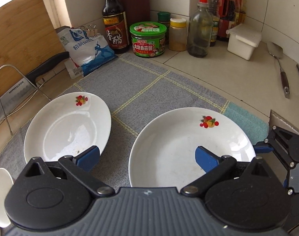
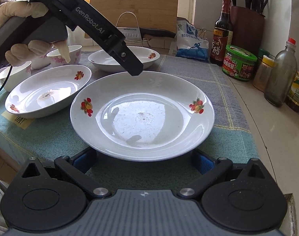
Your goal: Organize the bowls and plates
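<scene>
Vinegar bottle, green-lidded jar, salt bag behind checked cloth.

Your left gripper is matte black, lettered "GenRobot.AI" in grey, trailing a black cable. Your hand wears a cream glove. Your right gripper has blue-padded fingers, silver pivot screws, and a ribbed grey body.

White plates bear red-yellow fruit motifs; cloth grey checked.
</scene>
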Action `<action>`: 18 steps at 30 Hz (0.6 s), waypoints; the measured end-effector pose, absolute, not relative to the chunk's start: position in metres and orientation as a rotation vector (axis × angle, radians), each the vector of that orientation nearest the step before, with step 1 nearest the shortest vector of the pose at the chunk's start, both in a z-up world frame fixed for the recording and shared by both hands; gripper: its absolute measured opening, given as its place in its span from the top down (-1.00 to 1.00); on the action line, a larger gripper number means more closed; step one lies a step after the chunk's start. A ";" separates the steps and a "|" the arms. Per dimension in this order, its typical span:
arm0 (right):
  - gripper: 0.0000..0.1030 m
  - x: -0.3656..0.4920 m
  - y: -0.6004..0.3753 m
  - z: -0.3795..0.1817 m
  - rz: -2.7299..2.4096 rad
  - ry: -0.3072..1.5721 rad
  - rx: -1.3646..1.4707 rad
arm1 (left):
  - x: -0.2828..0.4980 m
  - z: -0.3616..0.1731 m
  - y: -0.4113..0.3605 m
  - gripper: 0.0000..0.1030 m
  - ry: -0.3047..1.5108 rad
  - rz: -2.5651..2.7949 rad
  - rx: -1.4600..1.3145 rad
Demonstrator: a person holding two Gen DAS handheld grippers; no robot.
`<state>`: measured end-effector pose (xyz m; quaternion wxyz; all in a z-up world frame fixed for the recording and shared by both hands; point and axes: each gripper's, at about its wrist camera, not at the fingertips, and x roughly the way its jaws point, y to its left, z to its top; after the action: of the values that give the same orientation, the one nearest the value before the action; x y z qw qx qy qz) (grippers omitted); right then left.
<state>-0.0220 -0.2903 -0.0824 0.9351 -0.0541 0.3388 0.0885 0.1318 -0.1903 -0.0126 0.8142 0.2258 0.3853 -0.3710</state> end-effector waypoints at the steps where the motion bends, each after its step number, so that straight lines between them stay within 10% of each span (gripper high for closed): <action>1: -1.00 -0.021 -0.291 -0.082 0.188 0.695 -0.114 | 0.135 -0.014 -0.194 -0.99 0.834 -0.809 0.496; 18: -1.00 -0.015 -0.295 -0.084 0.255 0.681 -0.129 | 0.180 -0.039 -0.230 -0.64 1.117 -1.014 0.537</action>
<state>-0.0149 -0.2950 -0.0842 0.9325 -0.0630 0.3330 0.1247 0.1798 -0.2304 -0.0395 0.6962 0.2406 0.5006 -0.4547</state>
